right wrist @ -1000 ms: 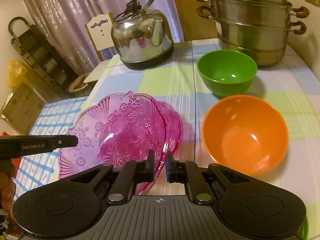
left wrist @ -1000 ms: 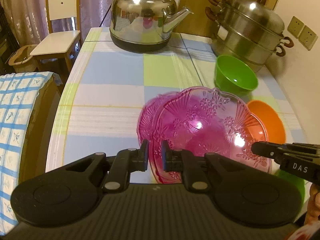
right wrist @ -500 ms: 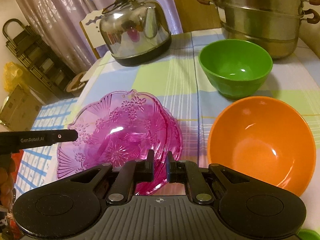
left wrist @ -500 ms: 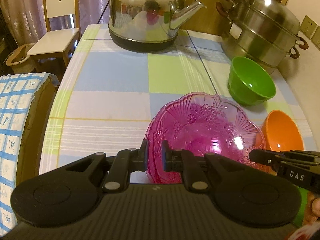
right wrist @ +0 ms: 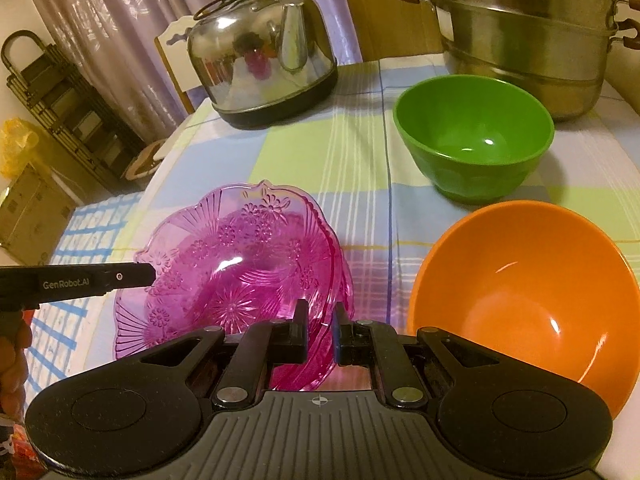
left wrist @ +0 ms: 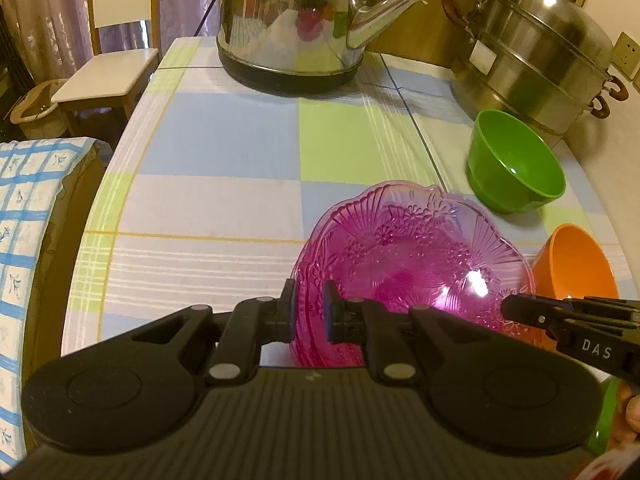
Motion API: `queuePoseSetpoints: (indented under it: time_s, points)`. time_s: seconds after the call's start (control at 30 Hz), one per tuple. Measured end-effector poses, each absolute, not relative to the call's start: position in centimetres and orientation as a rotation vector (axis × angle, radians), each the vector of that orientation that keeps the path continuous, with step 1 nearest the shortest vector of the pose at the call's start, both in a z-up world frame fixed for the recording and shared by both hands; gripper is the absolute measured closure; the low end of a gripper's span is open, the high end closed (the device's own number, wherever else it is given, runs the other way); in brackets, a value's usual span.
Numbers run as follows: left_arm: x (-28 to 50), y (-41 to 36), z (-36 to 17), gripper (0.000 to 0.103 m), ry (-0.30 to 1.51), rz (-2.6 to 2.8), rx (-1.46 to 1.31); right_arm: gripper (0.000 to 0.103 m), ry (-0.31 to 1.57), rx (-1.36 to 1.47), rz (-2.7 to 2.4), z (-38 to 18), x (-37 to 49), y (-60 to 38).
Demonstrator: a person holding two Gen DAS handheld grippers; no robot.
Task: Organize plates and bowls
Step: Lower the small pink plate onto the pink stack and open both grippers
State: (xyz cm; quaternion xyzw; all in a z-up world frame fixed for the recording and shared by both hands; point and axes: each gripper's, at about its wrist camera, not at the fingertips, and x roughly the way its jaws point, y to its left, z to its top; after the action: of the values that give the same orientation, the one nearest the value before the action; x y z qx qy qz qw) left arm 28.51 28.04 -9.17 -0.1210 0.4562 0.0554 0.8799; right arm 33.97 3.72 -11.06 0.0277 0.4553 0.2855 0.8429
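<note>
A pink glass plate (left wrist: 408, 264) with a flower pattern sits on a second pink plate on the checked tablecloth (left wrist: 224, 148); it also shows in the right wrist view (right wrist: 236, 280). My left gripper (left wrist: 308, 312) is shut on its left rim. My right gripper (right wrist: 320, 338) is shut on its right rim. The lower plate shows only as a rim under the upper one. A green bowl (right wrist: 474, 142) stands behind, also in the left wrist view (left wrist: 516, 164). An orange bowl (right wrist: 524, 300) sits right of the plates, also in the left wrist view (left wrist: 572, 268).
A steel kettle (left wrist: 292, 24) stands at the back of the table. A stacked steel steamer pot (left wrist: 536, 48) stands at the back right by the wall. A white chair (left wrist: 108, 64) stands beyond the left edge. A blue checked cloth (left wrist: 28, 208) lies left.
Both grippers have lowered the upper pink plate and shifted it over the lower one; the two plates now sit nested, with only a rim of the lower one showing.
</note>
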Motion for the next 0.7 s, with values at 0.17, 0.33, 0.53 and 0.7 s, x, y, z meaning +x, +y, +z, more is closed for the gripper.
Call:
queuePoseSetpoints:
  time_s: [0.17,0.33,0.53,0.7]
  points:
    - [28.71,28.16,-9.39,0.092,0.949,0.12,-0.258,0.092,0.967,0.062,0.601,-11.15,34.15,3.85]
    - [28.97,28.12,-9.8,0.091,0.956,0.117,-0.249,0.092,0.965,0.065,0.604,-11.53,34.47,3.92]
    - [28.53,28.56,-9.37,0.079,0.924,0.16,-0.257,0.043,0.926,0.115,0.635,-11.2,34.46,3.68]
    - [28.0,28.42,-8.93,0.079,0.912,0.15,-0.259,0.043,0.923,0.139,0.637,-10.91,34.52,3.57]
